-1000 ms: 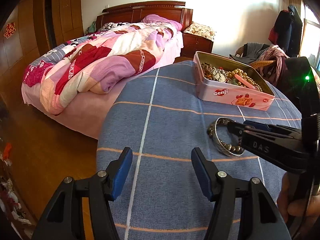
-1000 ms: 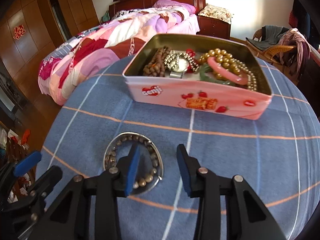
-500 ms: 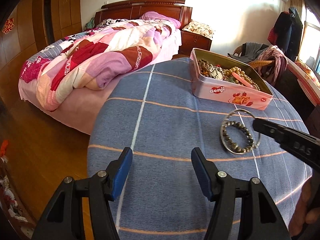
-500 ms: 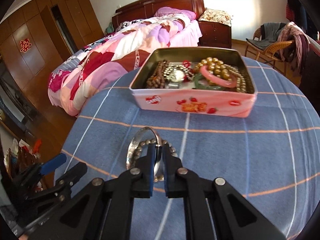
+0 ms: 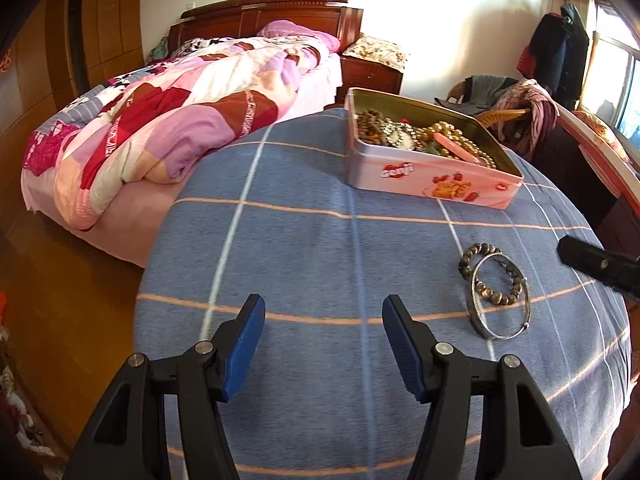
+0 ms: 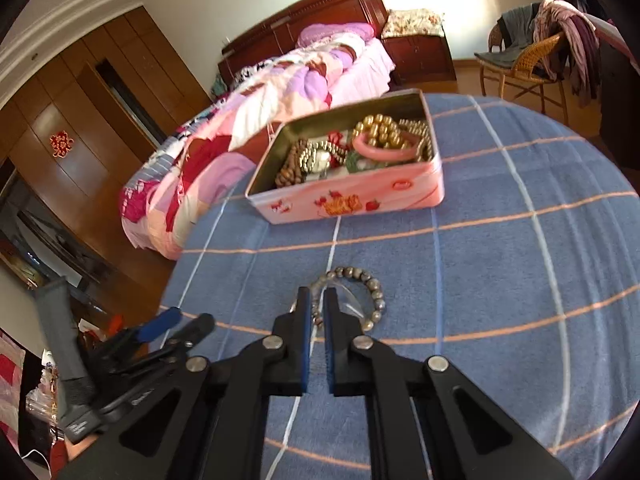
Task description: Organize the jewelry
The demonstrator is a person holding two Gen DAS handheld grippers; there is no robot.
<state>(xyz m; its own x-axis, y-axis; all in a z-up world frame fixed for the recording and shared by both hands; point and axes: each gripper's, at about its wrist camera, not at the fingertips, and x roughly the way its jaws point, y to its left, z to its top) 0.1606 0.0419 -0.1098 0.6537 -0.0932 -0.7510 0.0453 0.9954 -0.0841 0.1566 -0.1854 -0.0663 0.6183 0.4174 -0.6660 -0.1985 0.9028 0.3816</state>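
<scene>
A silver bangle (image 5: pixel 480 322) lies on the blue checked tablecloth (image 5: pixel 320 240), overlapping a grey bead bracelet (image 5: pixel 478 249). My right gripper (image 6: pixel 316 304) is shut with nothing in it, and the bead bracelet (image 6: pixel 374 284) shows just beyond its tips. In the left wrist view the right gripper (image 5: pixel 572 256) sits a little to the right of the bangle, clear of it. My left gripper (image 5: pixel 323 316) hangs open and empty over the near cloth, left of both bracelets. The pink tin (image 5: pixel 432 184), also (image 6: pixel 360 200), holds several beaded strands and a pink bangle.
The round table's edge curves close on the left, with wooden floor (image 5: pixel 60 280) below. A bed with a patchwork quilt (image 5: pixel 168 120) stands beyond it. A wicker chair draped in clothes (image 6: pixel 532 52) is at the back right. My left gripper (image 6: pixel 180 322) shows at lower left.
The right gripper shut on the bangle's rim, then drew back and rose without it. The bangle, which ringed the beads before, now lies shifted nearer, overlapping them. The left gripper drifted slightly.
</scene>
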